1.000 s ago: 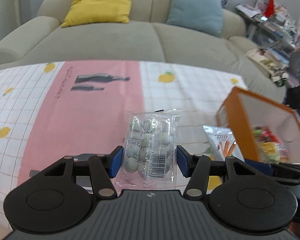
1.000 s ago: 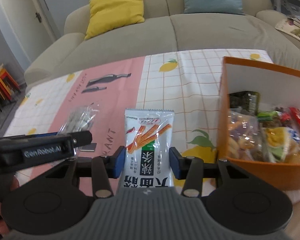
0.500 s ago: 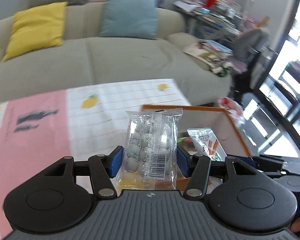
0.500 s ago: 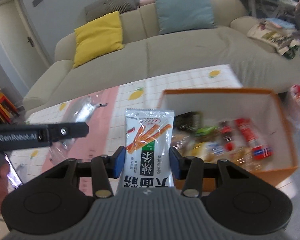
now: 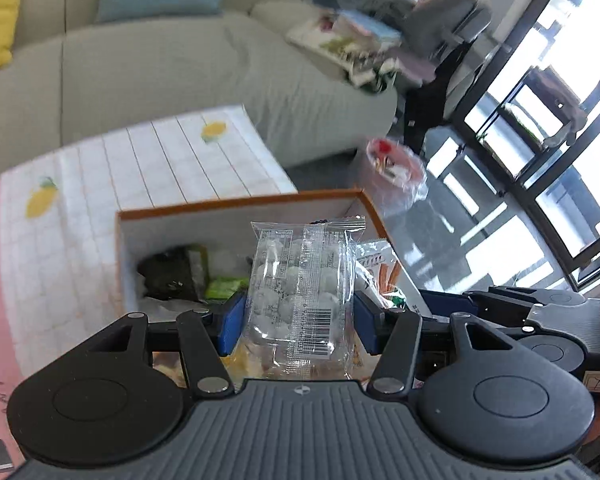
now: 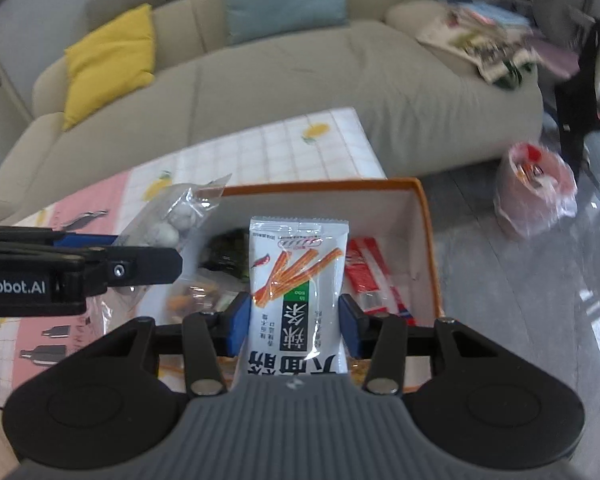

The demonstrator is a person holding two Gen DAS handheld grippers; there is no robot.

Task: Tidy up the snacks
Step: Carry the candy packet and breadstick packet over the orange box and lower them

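My left gripper (image 5: 298, 328) is shut on a clear packet of pale round candies (image 5: 300, 292) and holds it above the orange box (image 5: 236, 204). My right gripper (image 6: 296, 330) is shut on a white packet printed with orange sticks (image 6: 296, 280), also above the orange box (image 6: 430, 240). The box holds several snacks, among them a dark packet (image 5: 172, 276) and a red packet (image 6: 374, 276). The candy packet (image 6: 172, 220) and the left gripper's body (image 6: 60, 272) show at the left of the right wrist view. The white packet (image 5: 376, 268) shows right of the candies in the left wrist view.
The box stands at the right end of a table with a pink and white lemon-print cloth (image 6: 268, 152). A beige sofa (image 6: 300, 80) with yellow and blue cushions lies behind. A plastic bag (image 6: 534, 188) sits on the floor to the right.
Both grippers have swung right with their packets and now hang over the orange box, looking down into it. The table top has slid to the left of both views.
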